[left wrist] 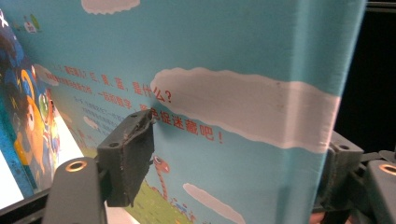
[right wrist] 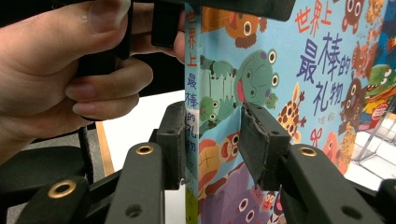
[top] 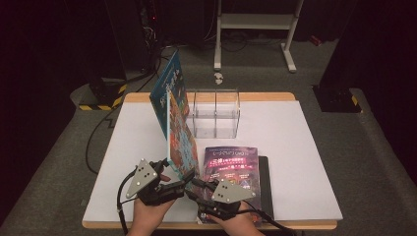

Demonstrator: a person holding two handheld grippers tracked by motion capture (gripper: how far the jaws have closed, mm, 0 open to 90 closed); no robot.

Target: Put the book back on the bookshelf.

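I have the picture book (top: 174, 115) upright on the worktop (top: 295, 157), my left gripper (top: 169, 181) grasping its spine edge, my right gripper (top: 196, 189) released astride it.

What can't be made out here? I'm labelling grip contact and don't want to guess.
- High view: the tips of the left tongs and right tongs overlap at the picture book, so pad contact is unclear.
- Left gripper view: the book's cover hides the far pad.
- Right gripper view: a hand covers the other tongs.
- High view: the dark book has print too small to read.
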